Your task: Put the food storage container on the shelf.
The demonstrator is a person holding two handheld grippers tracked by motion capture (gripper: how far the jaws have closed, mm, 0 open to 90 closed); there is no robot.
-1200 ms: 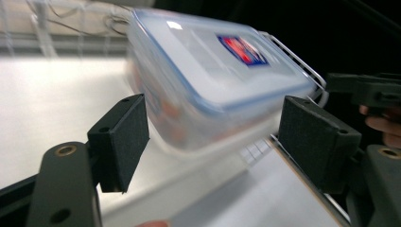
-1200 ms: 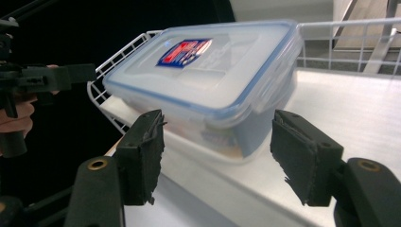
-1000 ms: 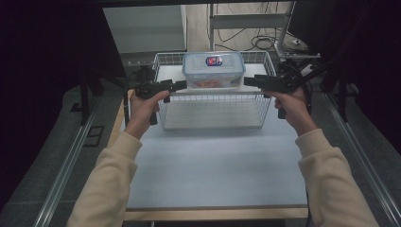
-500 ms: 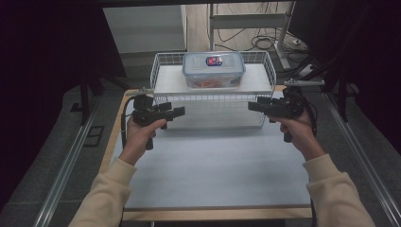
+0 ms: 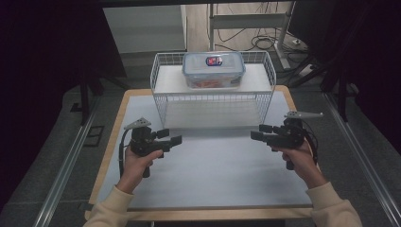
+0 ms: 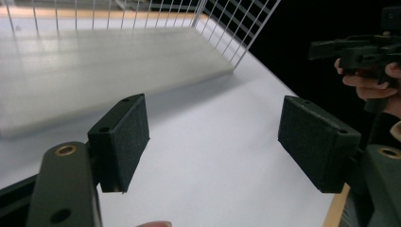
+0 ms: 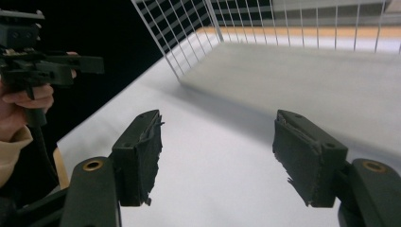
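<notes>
Two grippers, jaws spread and empty: left gripper lower left, right gripper lower right, above the white table. Lidded container upper centre in wire basket; orange contents blurred, lid label unreadable.

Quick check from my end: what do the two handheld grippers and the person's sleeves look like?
Both the left gripper and right gripper are black, each topped by a grey three-cornered plate, with a black cable trailing. Their fingers carry flat, black, textured rectangular pads. The person wears cream long sleeves.
</notes>
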